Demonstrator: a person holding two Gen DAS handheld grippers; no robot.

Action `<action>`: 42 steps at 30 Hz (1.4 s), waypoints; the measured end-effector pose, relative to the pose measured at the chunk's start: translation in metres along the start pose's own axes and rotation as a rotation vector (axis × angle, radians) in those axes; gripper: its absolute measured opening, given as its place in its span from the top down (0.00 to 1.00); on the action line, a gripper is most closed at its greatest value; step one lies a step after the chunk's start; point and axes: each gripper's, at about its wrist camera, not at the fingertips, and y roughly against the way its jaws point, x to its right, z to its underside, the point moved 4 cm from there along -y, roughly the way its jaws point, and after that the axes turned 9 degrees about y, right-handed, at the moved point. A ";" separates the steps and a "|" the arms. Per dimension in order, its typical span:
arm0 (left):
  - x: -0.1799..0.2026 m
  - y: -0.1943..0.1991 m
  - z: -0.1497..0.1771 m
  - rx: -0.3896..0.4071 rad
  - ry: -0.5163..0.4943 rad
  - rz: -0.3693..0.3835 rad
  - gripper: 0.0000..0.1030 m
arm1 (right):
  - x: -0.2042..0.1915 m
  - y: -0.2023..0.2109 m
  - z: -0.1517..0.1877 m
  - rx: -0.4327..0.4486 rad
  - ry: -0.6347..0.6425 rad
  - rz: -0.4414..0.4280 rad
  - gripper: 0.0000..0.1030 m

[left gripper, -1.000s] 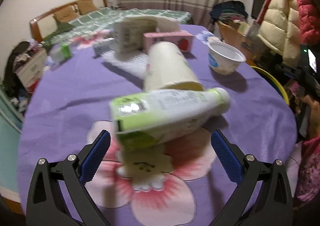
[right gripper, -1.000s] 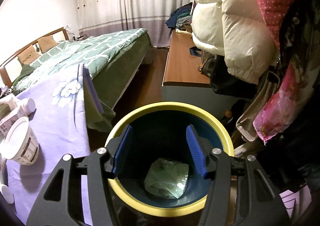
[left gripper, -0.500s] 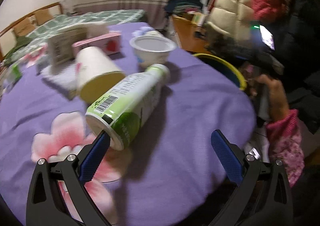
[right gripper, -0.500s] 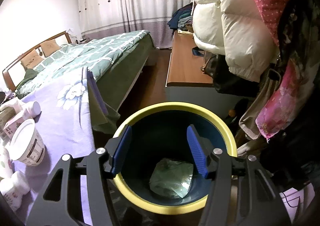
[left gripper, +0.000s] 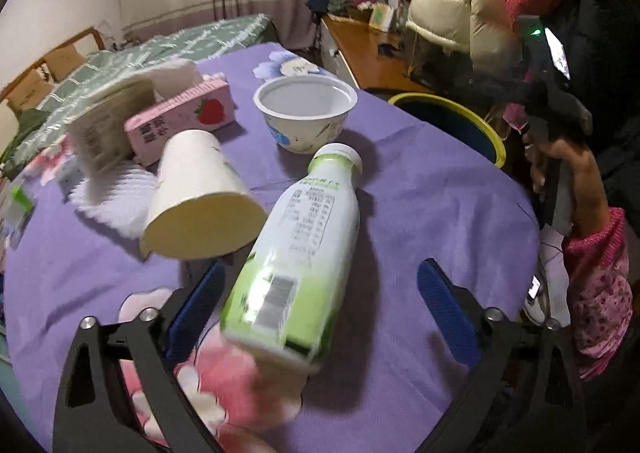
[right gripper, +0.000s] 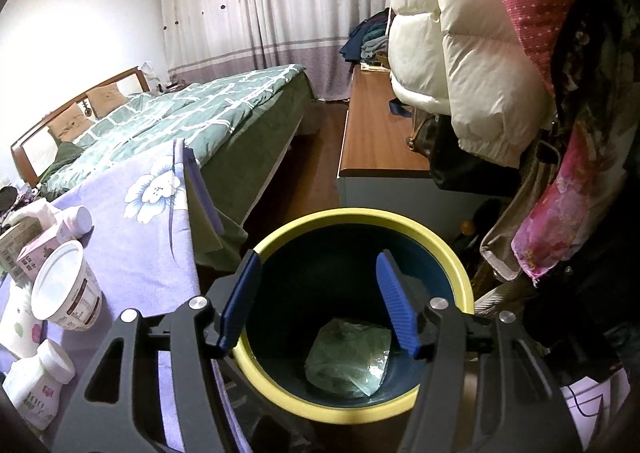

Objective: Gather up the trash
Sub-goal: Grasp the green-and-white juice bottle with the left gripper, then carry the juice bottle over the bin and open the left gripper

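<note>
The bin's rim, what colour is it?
Yellow, around a dark blue bin; clearest in the right wrist view.

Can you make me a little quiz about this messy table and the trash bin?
1. True or false: the green and white bottle is lying on its side.
2. What lies in the yellow-rimmed bin? A) a crumpled greenish wrapper B) a shoe
3. What fruit is on the pink carton?

Key: 1 true; 2 A; 3 strawberry.
</note>
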 end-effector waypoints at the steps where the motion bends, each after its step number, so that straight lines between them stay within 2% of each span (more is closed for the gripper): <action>1: 0.000 -0.007 -0.003 -0.020 0.002 0.005 0.19 | 0.001 0.000 0.000 -0.001 -0.001 0.000 0.43; 7: -0.001 -0.026 -0.010 -0.095 0.021 0.023 0.41 | 0.007 -0.003 -0.001 -0.008 -0.014 -0.002 0.43; 10: -0.003 -0.033 -0.013 -0.119 0.032 0.013 0.48 | 0.008 -0.006 0.001 -0.014 -0.015 -0.007 0.43; 18: 0.006 -0.039 -0.014 -0.141 0.017 -0.036 0.50 | 0.012 -0.008 0.005 -0.021 -0.025 -0.023 0.43; 26: 0.033 -0.017 -0.023 -0.082 -0.019 -0.008 0.50 | 0.023 0.006 0.004 0.013 -0.052 -0.042 0.43; 33: 0.066 -0.004 -0.053 -0.027 -0.075 0.038 0.50 | 0.034 0.017 0.004 0.036 -0.061 -0.031 0.43; 38: 0.098 -0.022 -0.081 -0.019 -0.116 0.087 0.50 | 0.053 0.027 0.007 0.045 -0.080 0.005 0.43; 42: 0.132 -0.057 -0.107 -0.057 -0.150 0.136 0.50 | 0.073 0.035 0.012 0.046 -0.107 0.033 0.43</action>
